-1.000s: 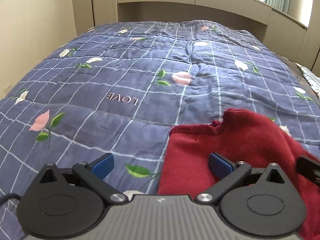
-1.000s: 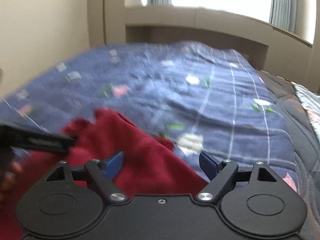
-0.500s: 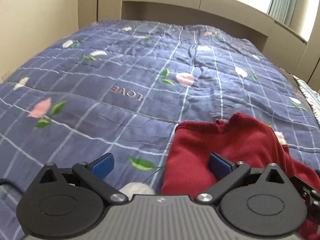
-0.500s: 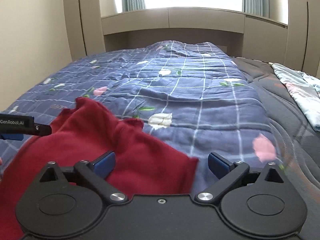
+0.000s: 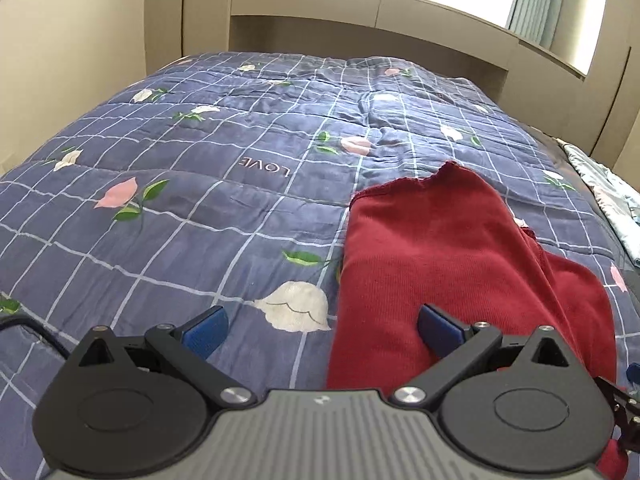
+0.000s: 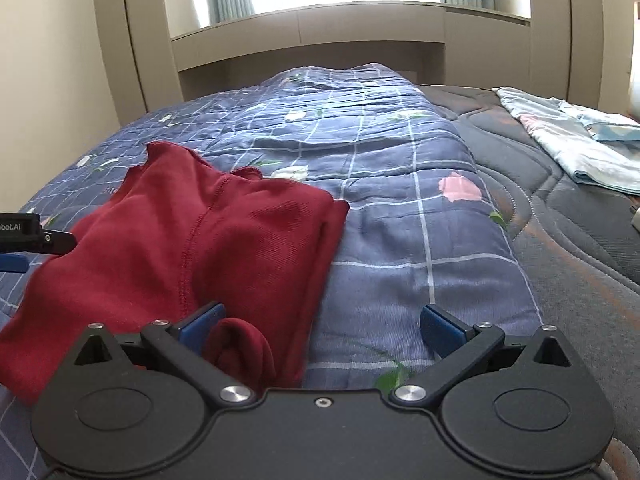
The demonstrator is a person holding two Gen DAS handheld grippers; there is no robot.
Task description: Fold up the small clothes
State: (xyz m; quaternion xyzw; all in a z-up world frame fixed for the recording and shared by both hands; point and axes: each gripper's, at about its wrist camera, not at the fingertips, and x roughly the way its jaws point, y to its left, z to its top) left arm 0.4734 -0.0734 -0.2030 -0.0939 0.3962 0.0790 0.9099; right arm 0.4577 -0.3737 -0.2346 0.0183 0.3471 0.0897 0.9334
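From the left wrist we see our left gripper (image 5: 322, 330) spread wide, its right pad over the red garment (image 5: 440, 248) on the quilt (image 5: 192, 216). From the right wrist, our right gripper (image 6: 322, 330) has just opened wide, a garment fold beside its left pad, unpinched.

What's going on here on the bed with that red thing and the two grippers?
A person is folding a small dark red garment on a blue floral quilt, holding a gripper in each hand. Neither grips it now: the left gripper stands open over the garment's left edge, and the right gripper has just been opening, with a loose fold of red cloth beside its left pad. The garment lies partly folded and rumpled.
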